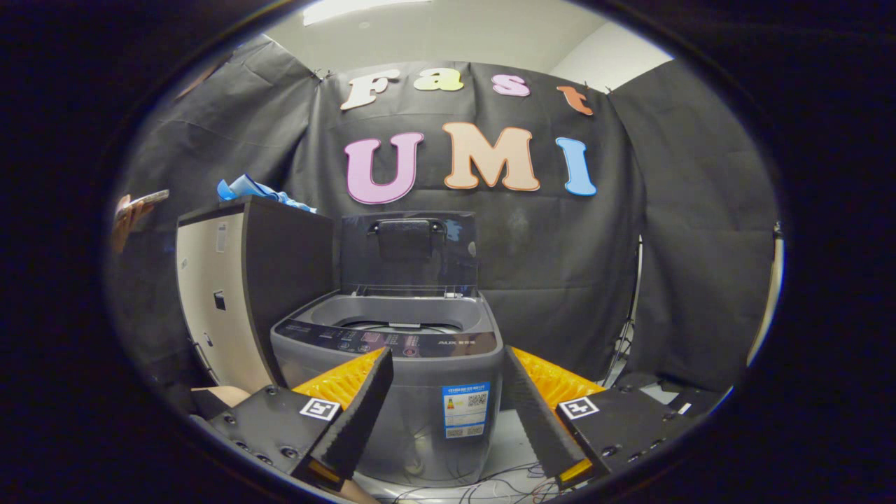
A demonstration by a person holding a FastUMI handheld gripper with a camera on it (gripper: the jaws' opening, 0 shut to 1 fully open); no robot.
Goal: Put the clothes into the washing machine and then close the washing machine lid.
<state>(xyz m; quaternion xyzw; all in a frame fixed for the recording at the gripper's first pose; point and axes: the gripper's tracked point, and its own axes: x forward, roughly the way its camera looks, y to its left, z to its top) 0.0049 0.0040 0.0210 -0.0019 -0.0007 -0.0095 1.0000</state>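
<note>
Just beyond the spread fingers of the tool (pixel 448 392), a grey top-loading washing machine (pixel 420 378) stands upright on the floor, its front panel and its stickers facing the camera. Its long axis runs vertically, from the base among loose cables (pixel 490 483) up to the control strip (pixel 392 343) along the front of the top. The washing machine lid (pixel 409 252) is raised, standing nearly vertical at the back of the opening with its handle (pixel 408 226) near the upper edge, and the rim of the drum (pixel 395 325) shows below it.

The tool's two fingers are apart and hold nothing; they angle inward from either side, and the machine's lower front shows in the gap between them. The left finger overlaps the machine's front left corner as seen from here, while the right finger sits just off its right side.

Beside the machine, to its left and touching or nearly touching it, a dark cabinet (pixel 280 280) with a pale side panel rises higher than the machine's top. A bundle of blue clothes (pixel 255 190) lies on the cabinet's top, well above and to the left of the tool. A person's hand (pixel 129 213) holding a phone shows further left, beyond the cabinet.
</note>
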